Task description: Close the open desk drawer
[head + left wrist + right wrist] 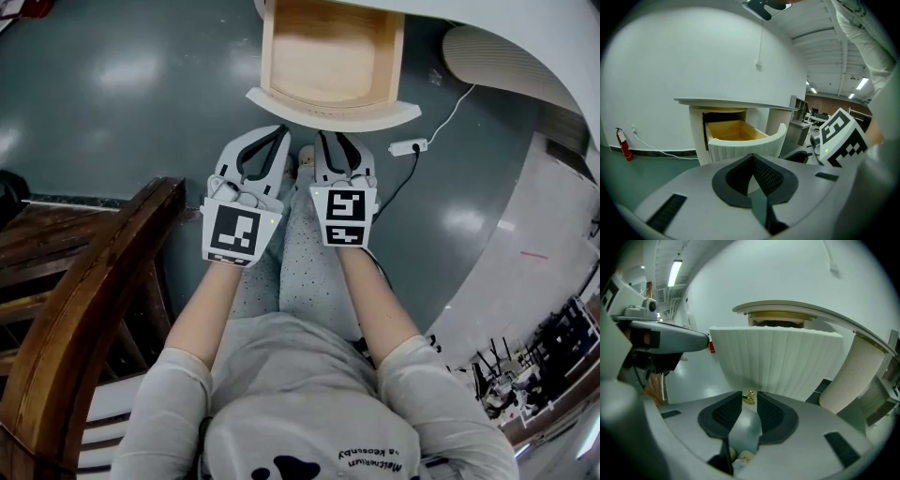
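The desk drawer (pixel 330 56) stands pulled out, its bare wooden inside showing behind a curved white fluted front (pixel 333 111). Both grippers hover side by side just short of that front. My left gripper (pixel 280 132) is shut, its pads meeting with nothing between them (pixel 752 158); the drawer (pixel 736 131) lies ahead of it and slightly left. My right gripper (pixel 335 141) has a narrow gap between its pads (pixel 749 394). A small brass knob (pixel 749 400) at the bottom of the drawer front (pixel 778 359) shows right at that gap, just past the fingertips.
A dark wooden chair (pixel 84 281) stands close at the left. A white power strip (pixel 408 147) with its cable lies on the grey floor to the right of the drawer. A fluted desk column (pixel 506 61) rises at the upper right. The person's legs (pixel 300 262) are under the grippers.
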`<action>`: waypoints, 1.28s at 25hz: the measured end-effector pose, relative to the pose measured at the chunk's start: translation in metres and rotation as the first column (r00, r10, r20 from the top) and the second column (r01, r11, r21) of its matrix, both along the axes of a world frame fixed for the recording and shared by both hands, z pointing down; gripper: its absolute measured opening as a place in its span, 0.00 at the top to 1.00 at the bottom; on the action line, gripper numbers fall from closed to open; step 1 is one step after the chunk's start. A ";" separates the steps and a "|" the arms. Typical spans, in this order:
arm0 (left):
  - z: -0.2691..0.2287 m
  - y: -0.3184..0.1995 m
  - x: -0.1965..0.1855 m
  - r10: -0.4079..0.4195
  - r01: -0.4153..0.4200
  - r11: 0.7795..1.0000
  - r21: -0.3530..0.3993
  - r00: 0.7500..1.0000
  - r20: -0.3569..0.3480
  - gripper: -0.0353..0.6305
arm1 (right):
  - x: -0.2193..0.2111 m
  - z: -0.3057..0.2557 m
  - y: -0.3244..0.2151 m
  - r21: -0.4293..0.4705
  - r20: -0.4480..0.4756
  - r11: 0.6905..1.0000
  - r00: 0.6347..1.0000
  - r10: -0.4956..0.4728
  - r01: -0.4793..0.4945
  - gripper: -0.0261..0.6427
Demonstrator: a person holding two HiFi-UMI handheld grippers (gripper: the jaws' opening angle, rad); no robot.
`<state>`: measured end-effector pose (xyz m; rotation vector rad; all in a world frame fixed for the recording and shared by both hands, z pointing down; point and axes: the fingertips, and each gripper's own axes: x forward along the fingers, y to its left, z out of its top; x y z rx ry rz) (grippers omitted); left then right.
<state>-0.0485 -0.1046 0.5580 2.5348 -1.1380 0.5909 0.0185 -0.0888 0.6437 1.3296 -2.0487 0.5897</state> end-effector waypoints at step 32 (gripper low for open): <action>0.003 -0.065 0.012 -0.039 0.039 0.999 -0.013 0.999 -0.018 0.94 | 0.000 0.009 -0.061 -0.044 -0.029 0.999 0.999 -0.025 0.023 0.81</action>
